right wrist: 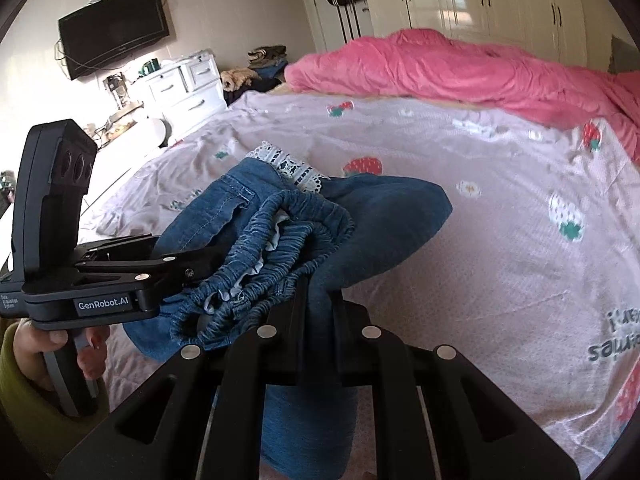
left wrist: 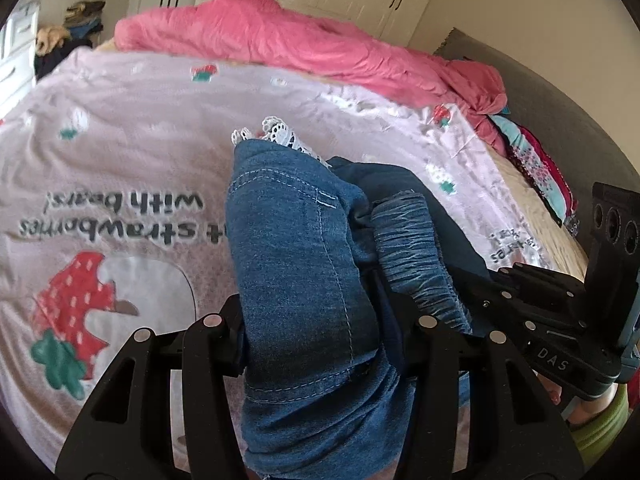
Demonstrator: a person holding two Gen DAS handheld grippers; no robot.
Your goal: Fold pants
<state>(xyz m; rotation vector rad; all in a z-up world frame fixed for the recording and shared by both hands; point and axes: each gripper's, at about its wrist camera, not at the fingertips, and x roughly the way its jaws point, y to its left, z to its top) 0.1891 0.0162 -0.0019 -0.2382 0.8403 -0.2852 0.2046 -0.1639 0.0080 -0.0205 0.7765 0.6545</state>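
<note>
Hanging pants (right wrist: 256, 216) between tools | left tool (left wrist: 320, 320) clamps denim | right tool (right wrist: 316, 304) clamps denim

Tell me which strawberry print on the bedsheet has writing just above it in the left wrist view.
The big red strawberry at lower left, under the upside-down lettering. The small strawberry near the pink blanket has no text.

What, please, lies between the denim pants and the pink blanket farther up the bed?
Only bare strawberry-print sheet lies between the pants and the pink blanket, as the right wrist view shows.
</note>
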